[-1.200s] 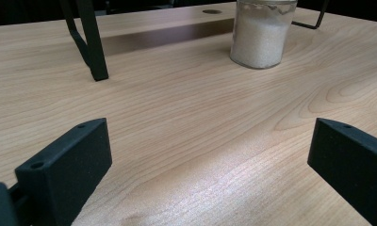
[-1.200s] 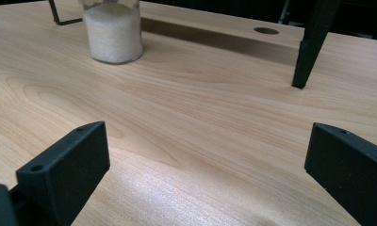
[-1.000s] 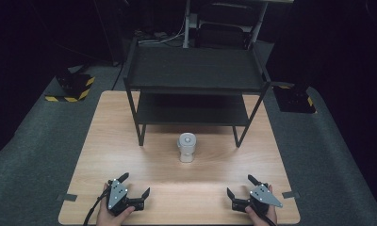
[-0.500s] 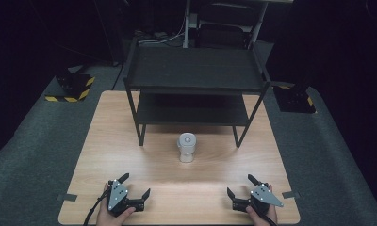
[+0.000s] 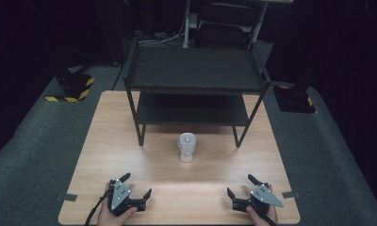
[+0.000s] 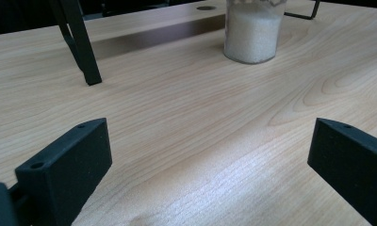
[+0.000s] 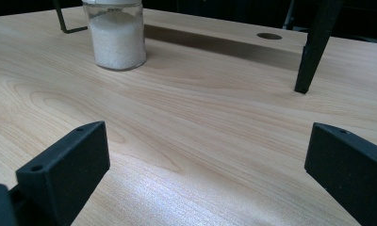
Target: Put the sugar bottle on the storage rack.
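A small clear jar (image 5: 186, 148) of white grains with a grey lid stands upright at the middle of the wooden table (image 5: 130, 155), just in front of a black two-tier shelf rack (image 5: 196, 70). The jar (image 6: 252, 33) appears far ahead in the left gripper view and again as the jar (image 7: 117, 37) in the right gripper view. My left gripper (image 5: 135, 185) rests open near the front left edge, jaws wide apart with nothing between them. At the front right my right gripper (image 5: 239, 185) is likewise open and holds nothing.
The rack's black legs (image 6: 80, 47) (image 7: 314, 47) stand on the table behind the jar. A round hole (image 7: 269, 36) is cut in the tabletop near the rack. Grey carpet surrounds the table, with yellow-black striped blocks (image 5: 73, 87) on the floor at the left.
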